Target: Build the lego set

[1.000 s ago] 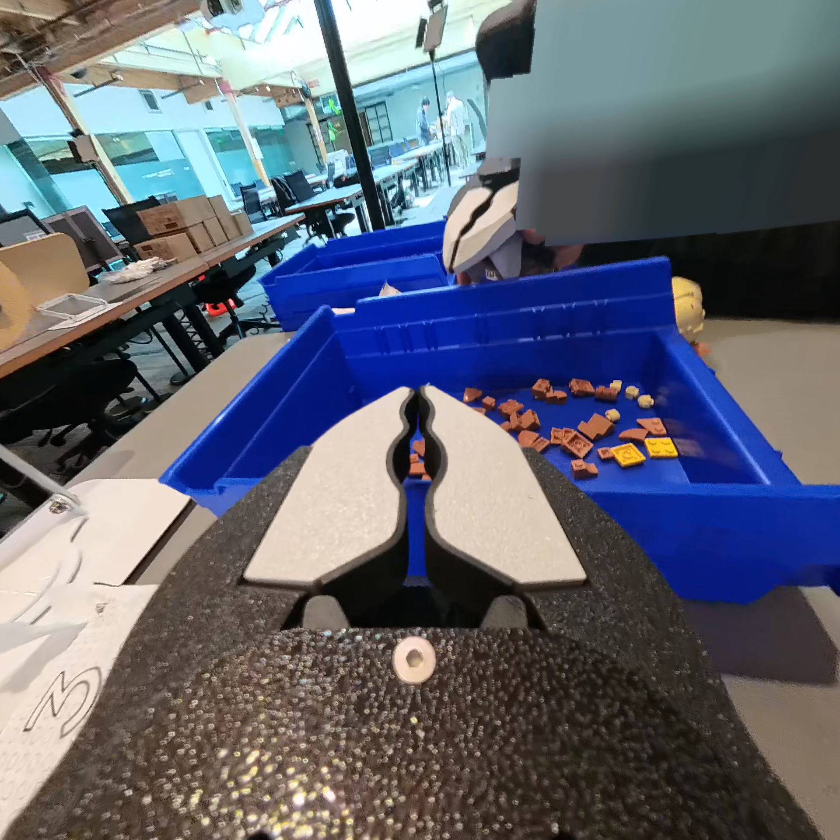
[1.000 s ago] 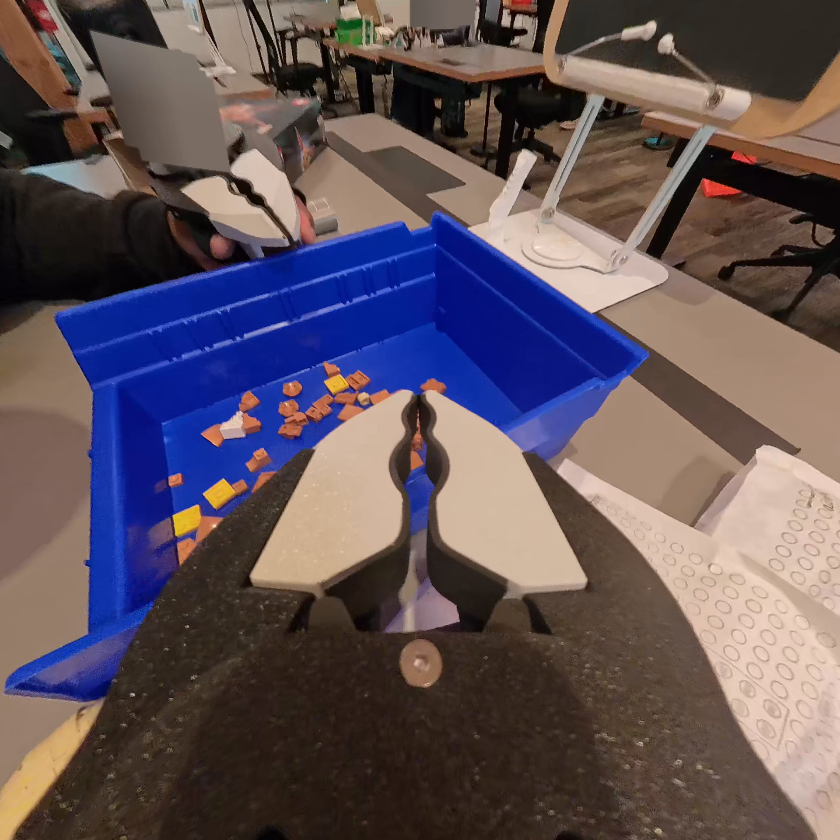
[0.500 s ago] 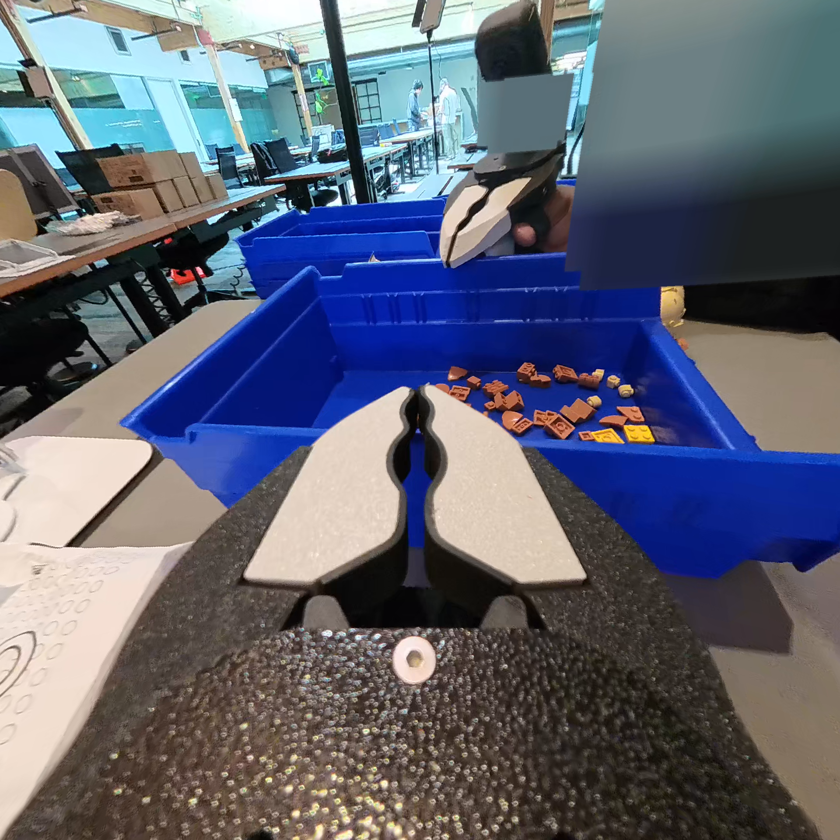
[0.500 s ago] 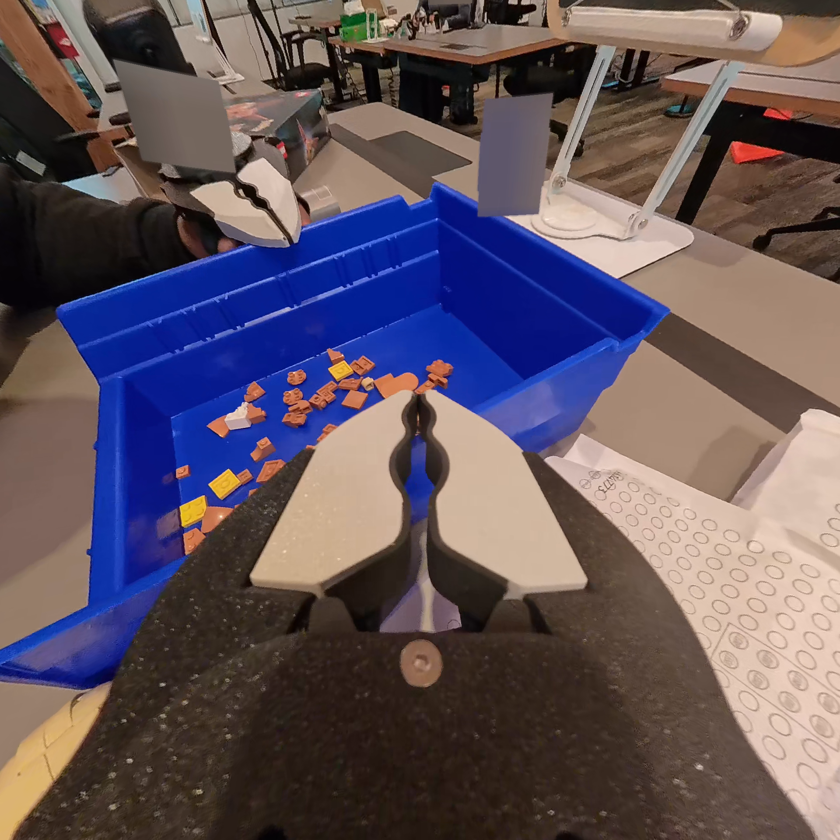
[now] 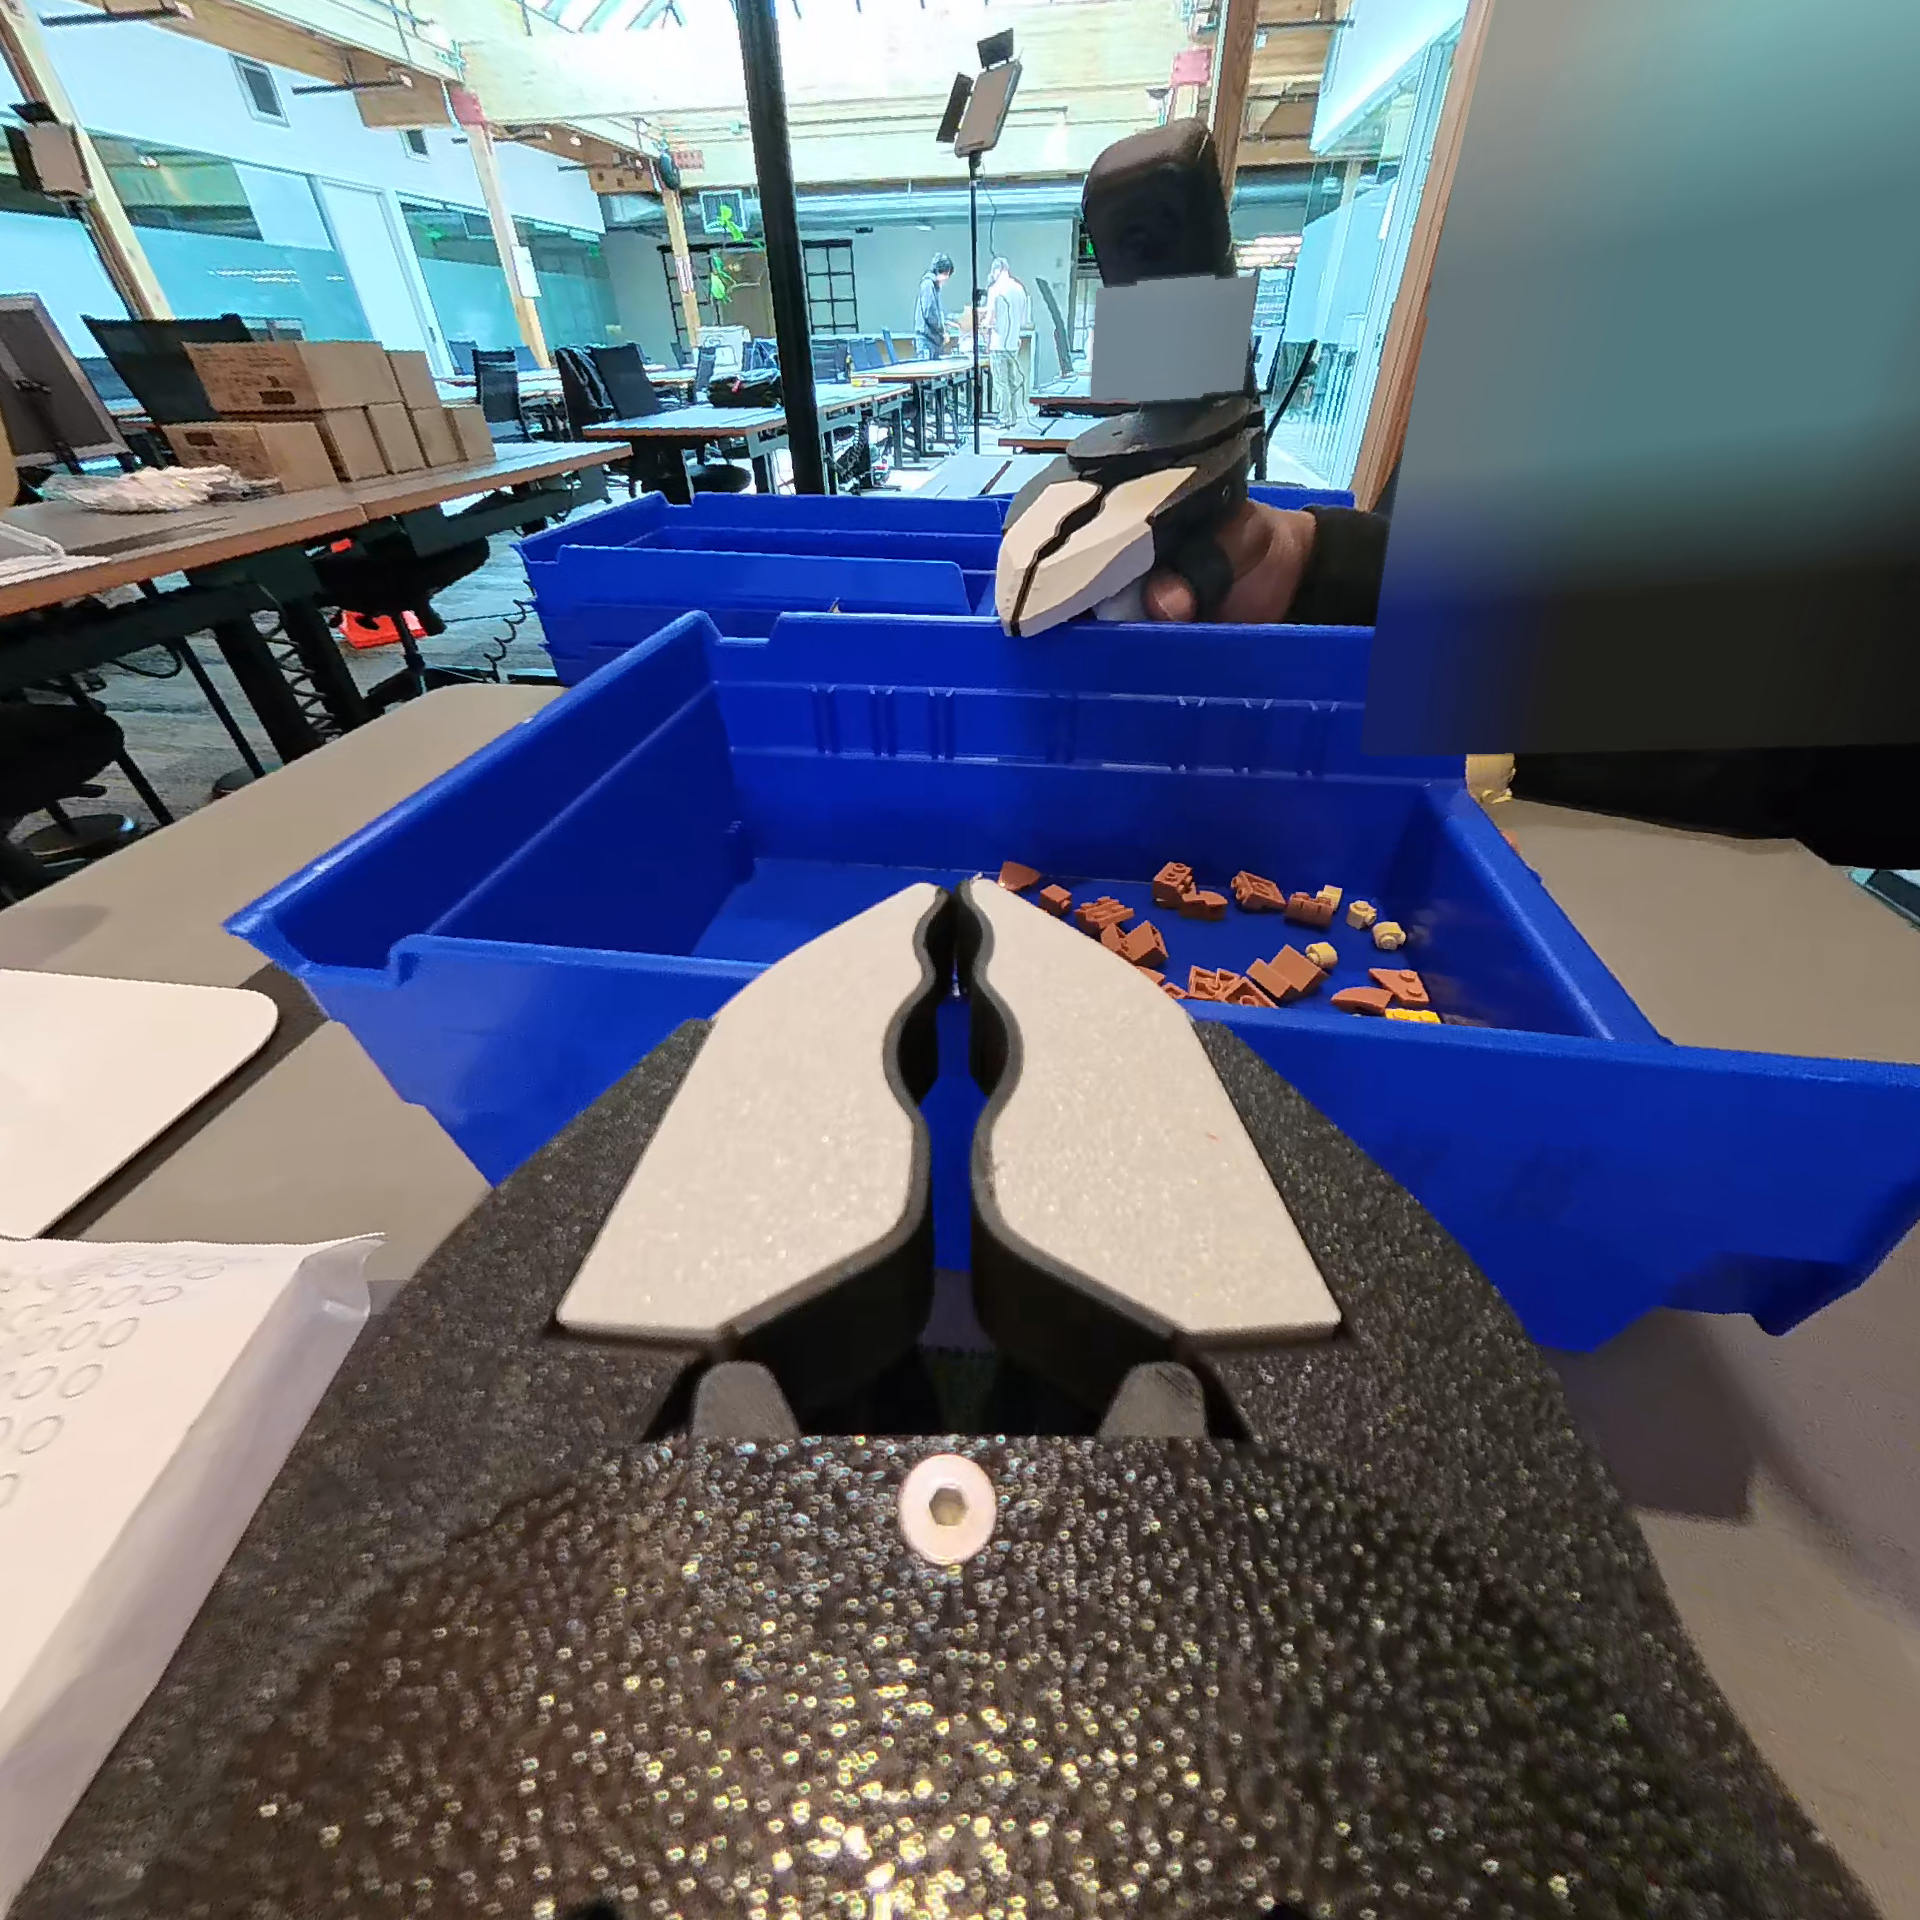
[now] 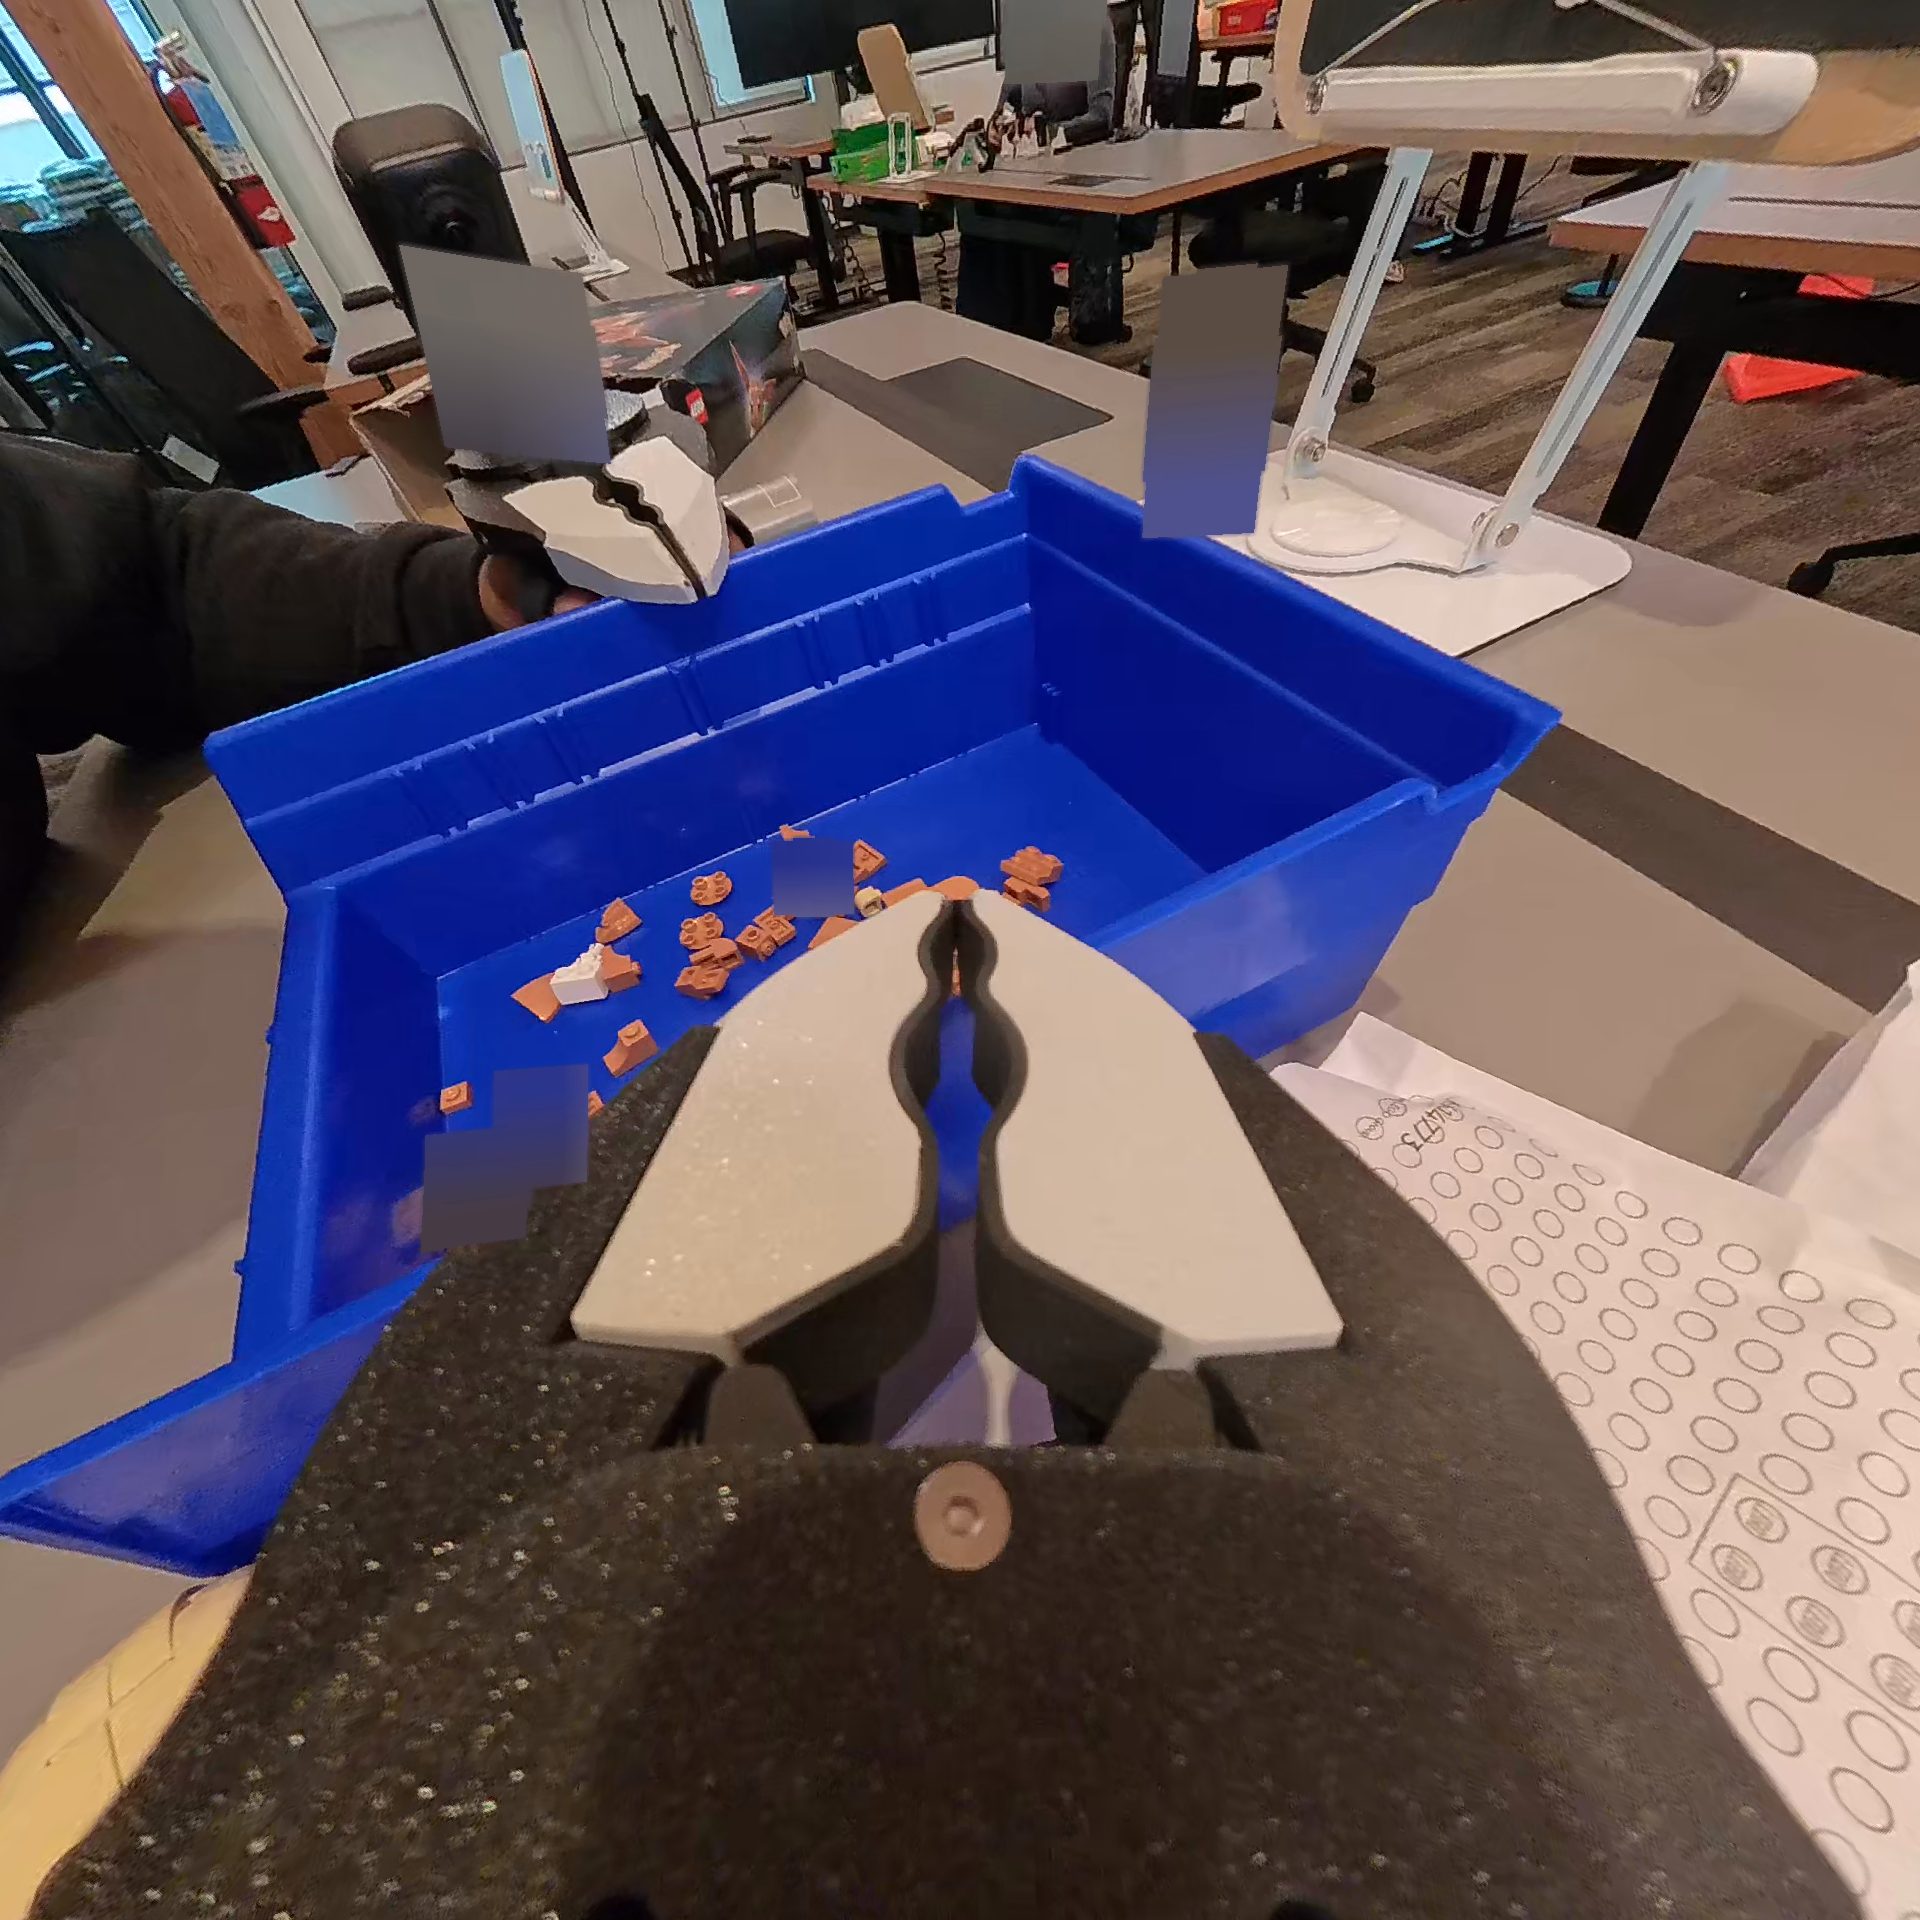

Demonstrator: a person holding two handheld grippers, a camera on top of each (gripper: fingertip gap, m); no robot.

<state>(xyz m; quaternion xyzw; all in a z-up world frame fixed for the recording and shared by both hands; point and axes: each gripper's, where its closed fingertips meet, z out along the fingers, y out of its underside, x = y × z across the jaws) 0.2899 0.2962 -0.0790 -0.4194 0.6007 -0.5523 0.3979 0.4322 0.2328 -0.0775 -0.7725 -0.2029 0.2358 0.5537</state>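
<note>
- Grey tabletop (image 6: 1621, 935) carries one open blue plastic bin (image 5: 582, 997); two more stack behind.
- Some twenty small brown bricks (image 6: 717, 951), one white brick (image 6: 580, 980), lie inside.
- Left gripper (image 5: 956, 891) and right gripper (image 6: 954, 906) hover level over opposite rims, both clenched, gripping nothing.

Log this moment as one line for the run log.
left gripper: shut, empty, before blue bin | right gripper: shut, empty, over bin | brown bricks: loose on bin floor
</note>
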